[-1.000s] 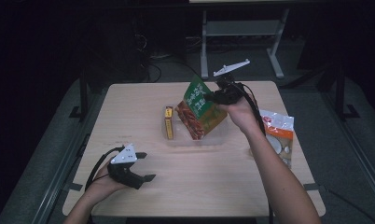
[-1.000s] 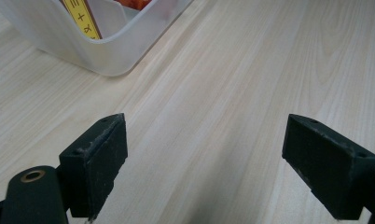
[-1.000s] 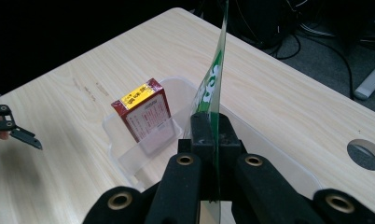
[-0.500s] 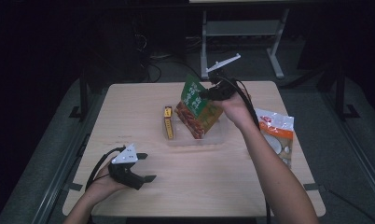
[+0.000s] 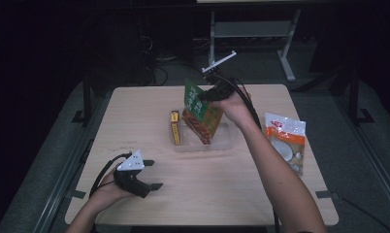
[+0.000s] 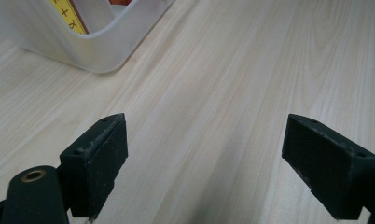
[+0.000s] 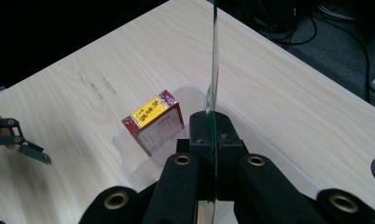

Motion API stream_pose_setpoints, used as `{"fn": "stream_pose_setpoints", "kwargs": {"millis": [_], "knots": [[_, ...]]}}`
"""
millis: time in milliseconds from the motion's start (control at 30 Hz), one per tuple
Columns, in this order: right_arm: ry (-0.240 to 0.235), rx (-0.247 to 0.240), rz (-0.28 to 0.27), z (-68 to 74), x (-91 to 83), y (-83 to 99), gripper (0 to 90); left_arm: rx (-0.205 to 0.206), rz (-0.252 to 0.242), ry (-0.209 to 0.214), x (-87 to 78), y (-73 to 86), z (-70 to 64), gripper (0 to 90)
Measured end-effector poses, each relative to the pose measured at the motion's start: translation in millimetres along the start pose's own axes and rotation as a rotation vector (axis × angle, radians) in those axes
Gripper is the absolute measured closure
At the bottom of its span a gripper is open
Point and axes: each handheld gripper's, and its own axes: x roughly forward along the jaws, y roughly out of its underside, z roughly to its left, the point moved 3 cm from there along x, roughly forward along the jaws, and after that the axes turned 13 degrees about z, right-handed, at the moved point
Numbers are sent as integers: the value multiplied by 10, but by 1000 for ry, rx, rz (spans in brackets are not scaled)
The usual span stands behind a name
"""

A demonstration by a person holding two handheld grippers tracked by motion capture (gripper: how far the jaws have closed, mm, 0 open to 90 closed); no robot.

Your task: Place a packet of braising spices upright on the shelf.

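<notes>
Right claw clamped green-and-orange snack bag over clear plastic tub | left claw open, idle on surface | advice: lower bag upright, clear of red-and-yellow box.

The clear tub is cut off by the left gripper view's top edge.

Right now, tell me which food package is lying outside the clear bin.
The white-and-orange bag, flat on the table right of the bin; the box and green pouch are in it.
</notes>
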Motion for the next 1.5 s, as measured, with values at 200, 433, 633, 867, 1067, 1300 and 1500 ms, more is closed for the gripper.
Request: {"fn": "stream_pose_setpoints", "kwargs": {"millis": [200, 433, 633, 867, 1067, 1300, 1500], "knots": [[4, 1, 17, 5, 63, -76, 880, 1, 4, 5, 15, -7, -6, 138], [-21, -6, 0, 29, 35, -85, 743, -1, 4, 7, 24, -3, -3, 137], [-10, -21, -27, 60, -96, -10, 487, -38, 3, 16, 24, -6, 10, 132], [34, -8, -76, -13, -230, 144, 386, -69, -20, 15, -12, -13, 48, 126], [25, 0, -135, -69, -398, 347, 345, -81, -19, 11, -26, 3, 60, 127], [21, -20, -163, -75, -522, 658, 321, -82, 4, 1, -17, 10, 54, 131], [22, -38, -188, -72, -578, 931, 313, -82, 7, -4, -11, -3, 35, 132]]}}
